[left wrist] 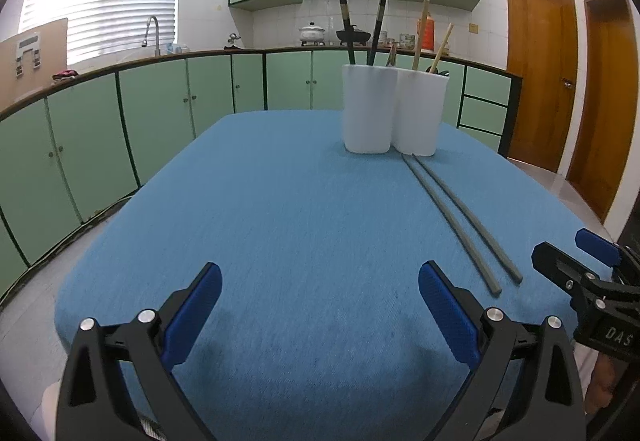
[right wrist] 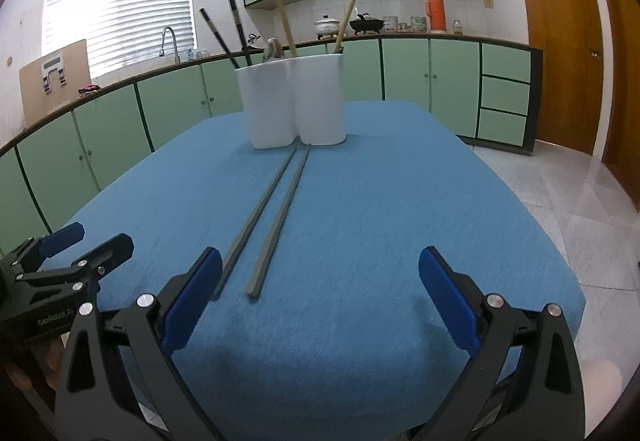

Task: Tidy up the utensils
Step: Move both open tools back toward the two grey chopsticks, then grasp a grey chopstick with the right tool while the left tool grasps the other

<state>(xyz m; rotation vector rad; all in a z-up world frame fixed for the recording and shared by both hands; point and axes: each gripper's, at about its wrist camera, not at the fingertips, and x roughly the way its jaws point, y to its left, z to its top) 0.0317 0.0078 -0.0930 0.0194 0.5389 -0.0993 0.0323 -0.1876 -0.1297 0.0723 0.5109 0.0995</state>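
1. Left wrist view: the left gripper [left wrist: 320,305] hovers over the blue tablecloth [left wrist: 280,209], jaws spread wide, empty. Grey chopsticks [left wrist: 460,217] lie ahead-right, tips near the white holder [left wrist: 394,109].
2. Right wrist view: the right gripper [right wrist: 320,289], jaws released, sits just behind the chopsticks' near ends.
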